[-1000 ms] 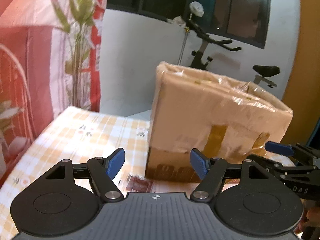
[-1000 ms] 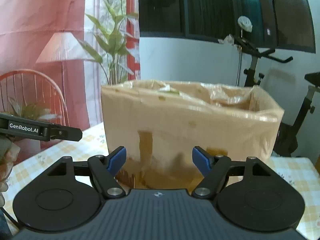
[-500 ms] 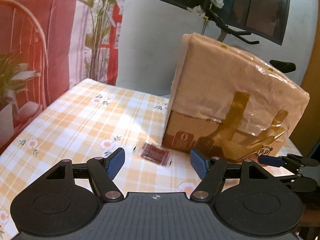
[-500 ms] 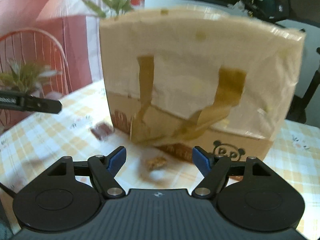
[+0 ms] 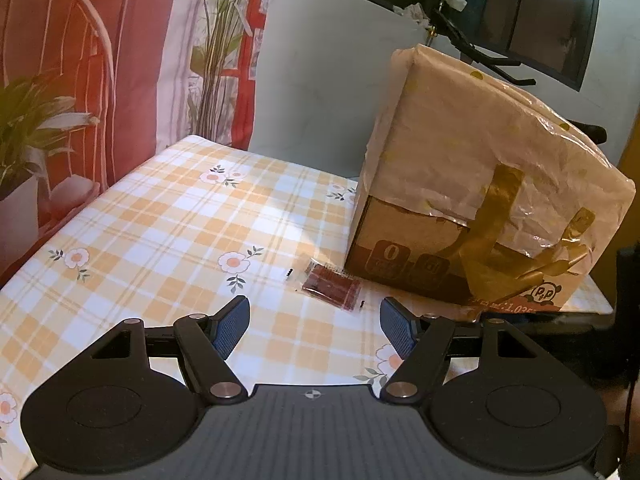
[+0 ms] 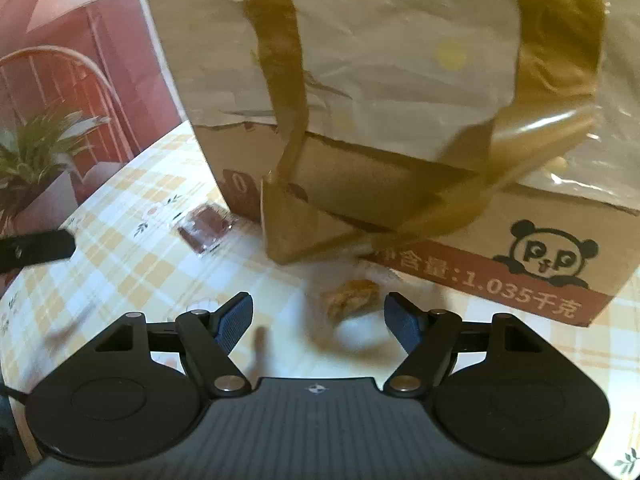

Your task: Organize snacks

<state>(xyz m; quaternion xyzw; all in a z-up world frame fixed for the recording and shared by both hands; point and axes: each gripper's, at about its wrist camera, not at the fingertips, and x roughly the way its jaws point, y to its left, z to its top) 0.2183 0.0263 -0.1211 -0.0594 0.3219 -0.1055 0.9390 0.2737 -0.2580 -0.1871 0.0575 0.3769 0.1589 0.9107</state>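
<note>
Tan snack (image 6: 352, 294) lies on the cloth (image 5: 160, 216) just ahead of my right gripper (image 6: 318, 320), jaws wide, empty, box (image 6: 400, 120) close behind. Red snack (image 5: 331, 286) sits off the box corner, ahead of my left gripper (image 5: 315, 326), likewise open, empty. I judge right nearer.

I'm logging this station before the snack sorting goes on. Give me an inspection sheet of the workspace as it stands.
Surface: table with a checked floral cloth, flat.
Job's things: dark red snack packet lying just apart from the box's corner; golden-brown snack lying by the box's front, blurred.
Box: cardboard box lined with a plastic bag, handles hanging down its front; contents hidden.
Clutter: nothing seen.
Grippers: left tongs open, empty, facing the red packet; right tongs open, empty, golden snack ahead of them.
Cables: nothing seen.
Surroundings: potted plants, red curtain, exercise bike behind the box.
</note>
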